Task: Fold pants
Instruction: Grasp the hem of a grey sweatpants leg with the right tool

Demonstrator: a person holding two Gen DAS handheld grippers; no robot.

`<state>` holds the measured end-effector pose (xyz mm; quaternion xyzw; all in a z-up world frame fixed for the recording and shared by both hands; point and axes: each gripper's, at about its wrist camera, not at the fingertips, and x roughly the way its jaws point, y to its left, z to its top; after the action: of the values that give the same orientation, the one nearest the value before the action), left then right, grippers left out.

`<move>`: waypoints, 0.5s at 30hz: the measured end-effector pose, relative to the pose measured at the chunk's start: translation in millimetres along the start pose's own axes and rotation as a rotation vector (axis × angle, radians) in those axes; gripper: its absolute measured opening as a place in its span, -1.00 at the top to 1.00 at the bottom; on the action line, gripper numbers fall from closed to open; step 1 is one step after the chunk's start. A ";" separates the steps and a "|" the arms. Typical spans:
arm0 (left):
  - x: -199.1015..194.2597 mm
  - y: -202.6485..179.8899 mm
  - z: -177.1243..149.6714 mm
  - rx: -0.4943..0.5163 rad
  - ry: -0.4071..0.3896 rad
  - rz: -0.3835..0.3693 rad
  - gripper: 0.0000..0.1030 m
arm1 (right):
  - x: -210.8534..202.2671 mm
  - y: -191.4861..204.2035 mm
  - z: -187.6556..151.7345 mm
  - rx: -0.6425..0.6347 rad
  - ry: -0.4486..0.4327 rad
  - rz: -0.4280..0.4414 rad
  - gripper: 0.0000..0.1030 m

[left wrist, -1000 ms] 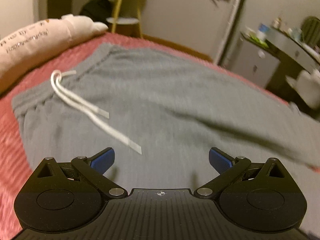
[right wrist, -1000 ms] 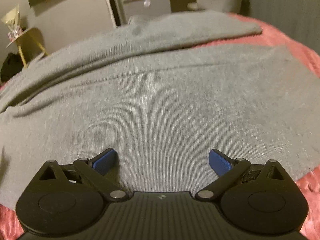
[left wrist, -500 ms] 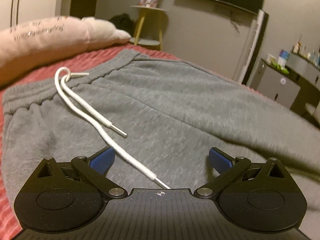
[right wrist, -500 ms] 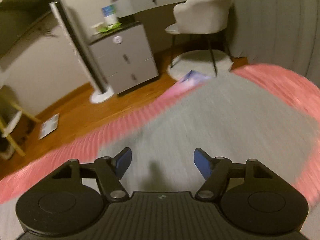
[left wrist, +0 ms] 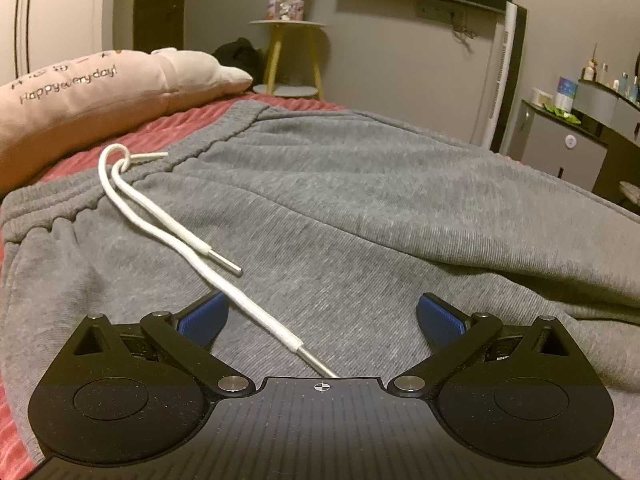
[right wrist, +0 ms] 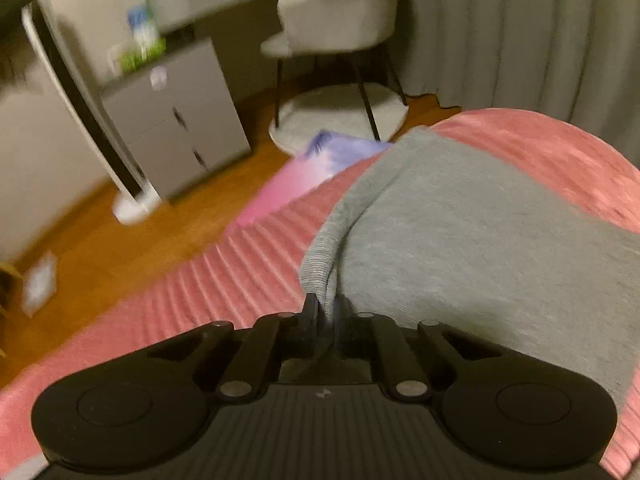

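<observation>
Right gripper [right wrist: 326, 312] clenched on folded hem of pants [right wrist: 460, 240], near foot edge of bed [right wrist: 240, 264]; fabric bunched up between the pads. Left gripper [left wrist: 322, 320] released, fingers wide, low over pants below waistband [left wrist: 216, 136], nothing between pads. White drawstring [left wrist: 160, 220] trailing across fabric, one metal tip under gripper body. Pants spread flat on red bed. Pink pillow [left wrist: 100, 92] at far left edge.
</observation>
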<state>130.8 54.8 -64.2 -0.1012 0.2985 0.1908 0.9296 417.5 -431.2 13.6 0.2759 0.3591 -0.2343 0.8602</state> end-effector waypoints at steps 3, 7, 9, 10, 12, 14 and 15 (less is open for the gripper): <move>-2.4 2.7 0.7 -0.011 0.002 -0.013 -1.00 | -70.1 -61.3 -23.9 0.151 -0.095 0.176 0.88; -8.3 8.3 1.2 -0.043 -0.001 -0.033 -1.00 | -155.7 -138.8 -107.3 0.235 -0.199 0.208 0.89; -11.9 8.8 1.0 -0.041 0.002 -0.035 -1.00 | -177.2 -168.5 -152.2 0.256 -0.227 0.110 0.97; -13.9 8.2 0.8 -0.033 0.005 -0.035 -1.00 | -180.3 -181.1 -167.3 0.274 -0.224 0.049 0.96; -18.4 7.5 2.3 -0.025 0.015 -0.039 -1.00 | -178.4 -199.4 -178.7 0.328 -0.178 0.007 0.88; -24.4 10.2 8.8 -0.049 0.034 -0.057 -1.00 | -173.3 -209.0 -172.2 0.380 -0.135 0.129 0.75; -28.1 12.9 12.8 -0.071 0.039 -0.069 -1.00 | -171.9 -211.6 -168.5 0.395 -0.136 0.194 0.58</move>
<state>111.1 62.1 -38.2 -0.1481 0.3059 0.1674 0.9255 99.3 -443.8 -22.2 0.4558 0.2195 -0.2345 0.8301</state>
